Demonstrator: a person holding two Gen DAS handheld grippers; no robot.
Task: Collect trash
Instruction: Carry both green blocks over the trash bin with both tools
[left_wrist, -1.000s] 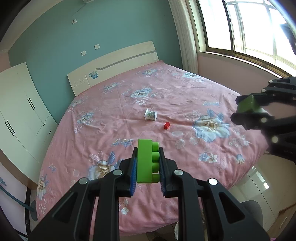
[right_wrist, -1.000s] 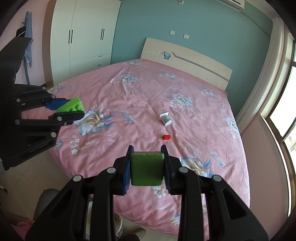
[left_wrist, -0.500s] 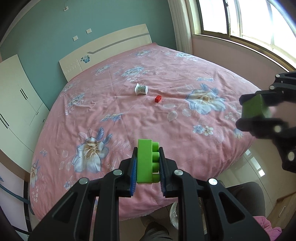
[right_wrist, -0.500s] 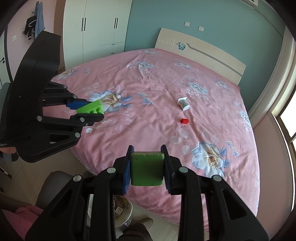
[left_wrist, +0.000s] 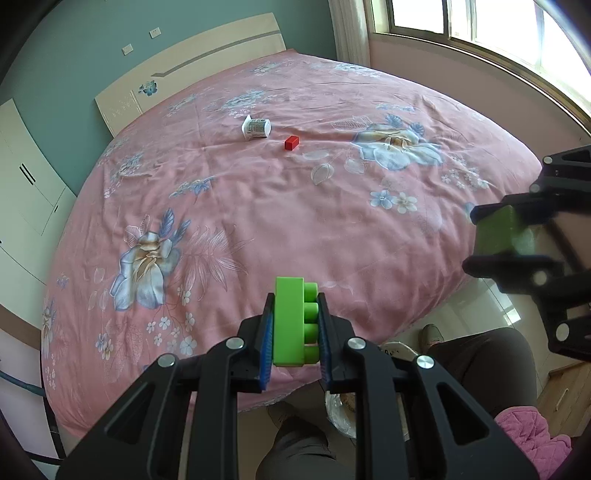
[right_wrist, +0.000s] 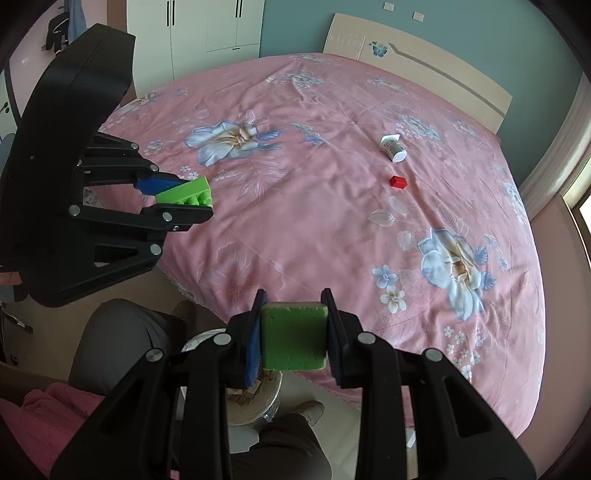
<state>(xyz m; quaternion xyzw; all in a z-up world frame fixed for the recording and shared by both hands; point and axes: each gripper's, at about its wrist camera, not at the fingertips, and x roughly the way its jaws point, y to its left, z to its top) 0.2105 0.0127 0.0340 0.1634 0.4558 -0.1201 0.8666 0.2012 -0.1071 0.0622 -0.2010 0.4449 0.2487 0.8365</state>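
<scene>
Lowered since the earlier frames, both tools, toward the trash bin (right_wrist: 236, 402) at the foot of the bed (left_wrist: 258, 206). Left gripper (left_wrist: 295, 328) clamped on a green toy brick (left_wrist: 293, 321); right gripper (right_wrist: 293, 332) clamped on a green block (right_wrist: 293, 336), directly above the bin. Both probably light, stiff, smooth plastic; best held on flat sides. Farther from the bin, on the bed: white cup (left_wrist: 255, 127), red block (left_wrist: 291, 142).

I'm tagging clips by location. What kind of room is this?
Most likely a home bedroom: a large bed with a pink floral bedspread, a cream wooden headboard against the teal wall, and a white wardrobe.
</scene>
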